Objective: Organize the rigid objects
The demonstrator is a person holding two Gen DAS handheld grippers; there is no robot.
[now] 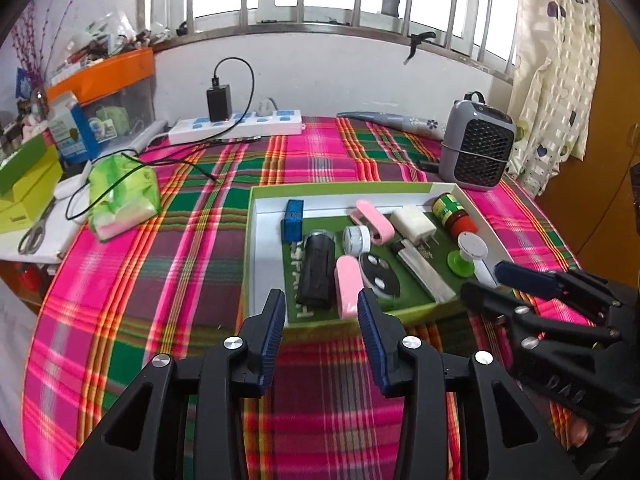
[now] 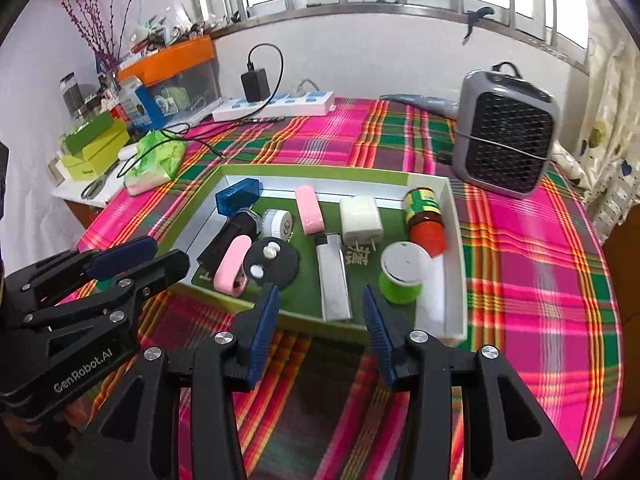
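A green-rimmed white tray point(image 1: 344, 188) point(image 2: 312, 171) lies on the plaid cloth. In it are a blue box point(image 1: 293, 220), a black cylinder point(image 1: 318, 272), two pink cases point(image 1: 347, 286) point(image 1: 374, 220), a white charger point(image 1: 412, 224), a silver lighter point(image 2: 332, 276), a red-lidded jar point(image 2: 426, 216), a green spool point(image 2: 402, 272), a small white jar point(image 2: 278, 222) and a black disc point(image 2: 272, 262). My left gripper point(image 1: 320, 296) point(image 2: 166, 254) hovers open over the tray's near edge, holding nothing. My right gripper point(image 2: 320, 290) point(image 1: 486, 280) stands open beside it, near the spool, also empty.
A grey fan heater point(image 1: 476, 148) stands behind the tray at the right. A white power strip point(image 1: 236, 124) with a black charger and cable lies along the back wall. At the left are a green plastic bag point(image 1: 120, 196), scissors point(image 1: 32, 236) and yellow-green boxes point(image 1: 24, 188).
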